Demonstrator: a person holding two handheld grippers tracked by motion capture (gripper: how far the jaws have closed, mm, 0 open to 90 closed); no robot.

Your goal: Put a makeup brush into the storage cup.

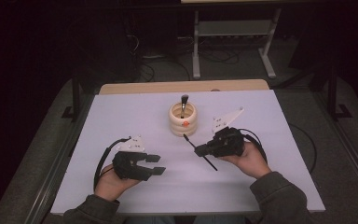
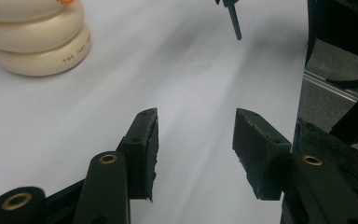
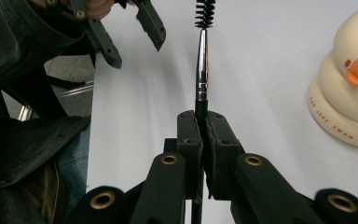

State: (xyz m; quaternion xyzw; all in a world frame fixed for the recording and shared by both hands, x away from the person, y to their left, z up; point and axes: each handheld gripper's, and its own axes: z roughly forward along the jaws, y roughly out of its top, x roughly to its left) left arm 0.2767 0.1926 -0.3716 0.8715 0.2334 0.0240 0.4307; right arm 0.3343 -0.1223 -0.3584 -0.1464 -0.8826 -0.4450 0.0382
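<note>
Right gripper (image 3: 200, 123) clenched on brush (image 3: 202, 60), just beside cream holder (image 1: 183, 119). Left gripper (image 2: 196, 140) released, nothing between jaws, farther from holder.

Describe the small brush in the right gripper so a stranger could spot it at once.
Start at the white table and its cream ringed holder. Just right of it, the right gripper is shut on the brush: thin, chrome-necked, with a black bristly spiral tip.
</note>
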